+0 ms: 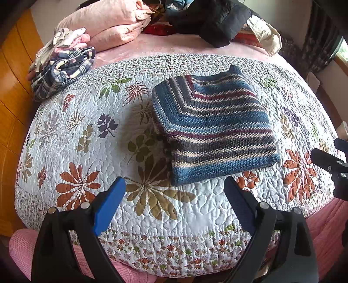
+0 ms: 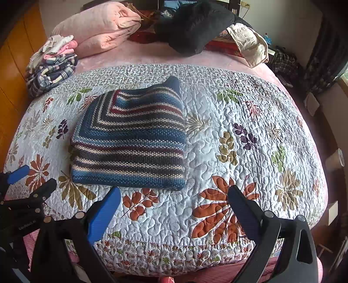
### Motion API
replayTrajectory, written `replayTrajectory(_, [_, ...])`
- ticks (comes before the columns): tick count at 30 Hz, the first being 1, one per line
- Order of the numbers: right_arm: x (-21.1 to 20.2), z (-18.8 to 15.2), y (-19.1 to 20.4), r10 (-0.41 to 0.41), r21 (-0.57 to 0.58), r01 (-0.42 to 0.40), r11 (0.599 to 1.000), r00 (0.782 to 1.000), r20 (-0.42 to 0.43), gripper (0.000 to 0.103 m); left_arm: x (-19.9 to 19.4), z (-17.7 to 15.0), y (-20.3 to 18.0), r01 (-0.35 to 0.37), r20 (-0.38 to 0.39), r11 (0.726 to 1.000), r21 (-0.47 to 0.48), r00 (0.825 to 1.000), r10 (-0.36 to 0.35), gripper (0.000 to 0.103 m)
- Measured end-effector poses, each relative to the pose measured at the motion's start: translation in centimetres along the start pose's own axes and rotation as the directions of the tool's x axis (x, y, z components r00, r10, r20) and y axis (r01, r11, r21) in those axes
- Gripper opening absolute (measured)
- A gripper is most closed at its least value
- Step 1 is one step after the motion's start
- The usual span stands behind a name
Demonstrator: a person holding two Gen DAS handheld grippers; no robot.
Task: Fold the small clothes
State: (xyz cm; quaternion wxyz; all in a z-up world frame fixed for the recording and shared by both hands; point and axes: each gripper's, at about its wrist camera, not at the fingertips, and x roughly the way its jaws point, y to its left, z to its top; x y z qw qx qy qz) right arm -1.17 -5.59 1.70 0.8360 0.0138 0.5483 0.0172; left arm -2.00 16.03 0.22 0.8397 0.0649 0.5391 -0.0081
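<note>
A striped knit sweater (image 1: 214, 124) in blue, grey, cream and maroon lies folded into a neat rectangle on the floral quilt (image 1: 87, 139). In the right wrist view the same sweater (image 2: 130, 139) sits left of centre. My left gripper (image 1: 175, 189) is open, held just short of the sweater's near edge, nothing between its blue pads. My right gripper (image 2: 174, 198) is also open, near the sweater's near right corner and empty. The right gripper (image 1: 330, 165) shows at the right edge of the left wrist view; the left gripper (image 2: 28, 180) shows at the left edge of the right wrist view.
A pile of folded small clothes, plaid on the bottom (image 1: 61, 69) (image 2: 52, 71), sits at the quilt's far left corner. Pink bedding (image 1: 108, 24), a black garment (image 1: 213, 19) and a cream bag (image 2: 250, 43) lie at the head of the bed. A wooden wardrobe (image 1: 13, 91) stands at left.
</note>
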Motion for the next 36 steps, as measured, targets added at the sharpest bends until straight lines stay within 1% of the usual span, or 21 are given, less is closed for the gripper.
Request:
replayTrajectory(12, [0.08,0.0,-0.11,-0.002,0.001,0.002,1.0,1.0,-0.001,0.099,0.36,-0.12,-0.05,-0.003,-0.008,1.0,-0.002,1.0,0.003,0.091])
replayTrajectory(17, [0.05,0.1,-0.15,0.012,0.008,-0.012,1.0,1.0,-0.002,0.099,0.4,-0.13,-0.07,-0.004,-0.009,1.0,-0.002,1.0,0.004,0.091])
replayTrajectory(24, [0.01,0.13,-0.13,0.004,0.002,-0.004,1.0,1.0,0.007,0.099,0.51,-0.16,-0.07,-0.002,-0.011,1.0,-0.002,1.0,0.002,0.091])
replayTrajectory(28, [0.14,0.11,-0.15,0.007,0.004,-0.007,1.0,1.0,-0.002,0.099,0.53,-0.17,-0.06,-0.003,-0.007,1.0,-0.004,1.0,0.003,0.091])
replayTrajectory(32, [0.2,0.07,-0.31,-0.019,0.007,0.019,1.0,1.0,-0.003,0.099,0.51,-0.19,-0.07,-0.003,-0.005,1.0,-0.007,1.0,0.003,0.091])
replayTrajectory(36, [0.27,0.16,-0.49,-0.017,0.012,0.017,1.0,1.0,-0.006,0.099,0.49,-0.16,-0.01,-0.003,-0.005,1.0,-0.005,1.0,0.003,0.091])
